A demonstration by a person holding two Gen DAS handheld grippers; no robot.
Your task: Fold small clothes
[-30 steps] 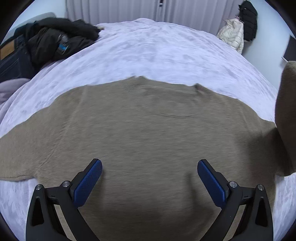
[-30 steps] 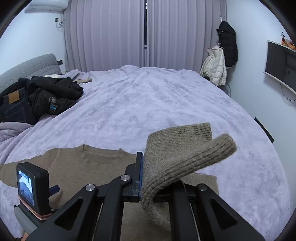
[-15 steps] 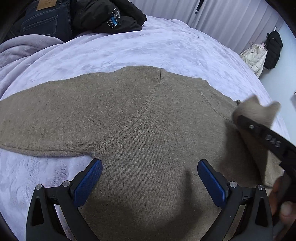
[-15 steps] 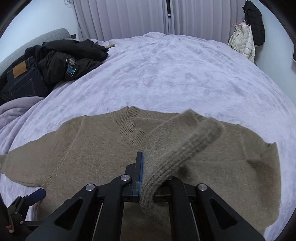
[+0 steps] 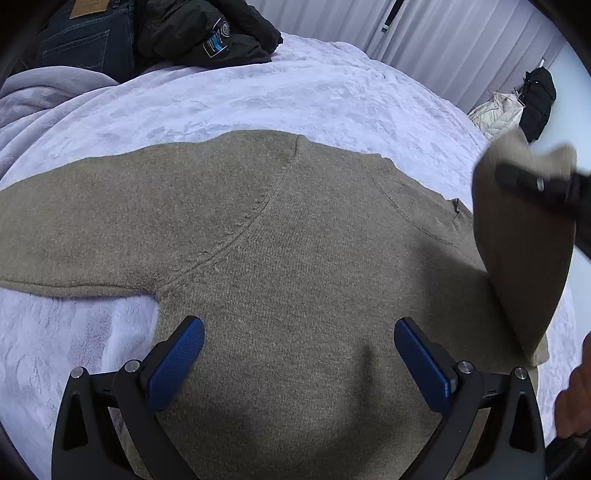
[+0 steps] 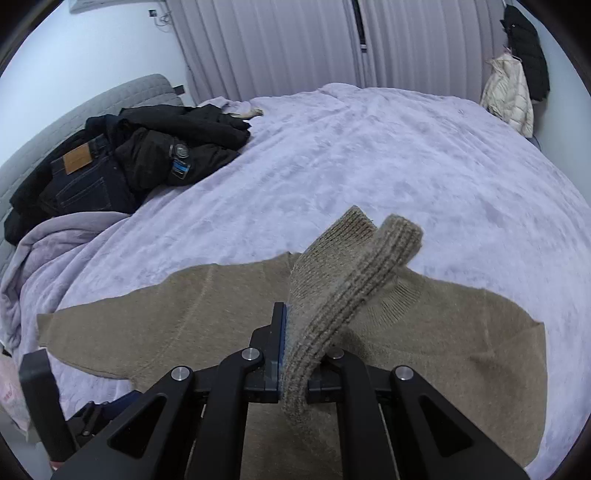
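Observation:
A tan knit sweater lies flat on the lavender bed, neck toward the far side; it also shows in the right wrist view. Its left sleeve stretches out to the left. My left gripper is open and empty, hovering over the sweater's body. My right gripper is shut on the ribbed cuff of the right sleeve and holds it lifted above the sweater's chest. That raised sleeve also shows at the right of the left wrist view.
A pile of dark jackets and jeans lies at the bed's far left, also in the left wrist view. A bunched lavender blanket is at the left edge. Coats hang by the curtains at the far right.
My right gripper has carried the sleeve cuff leftward over the sweater's body. My left gripper has shifted from the sweater's middle toward the left armpit area.

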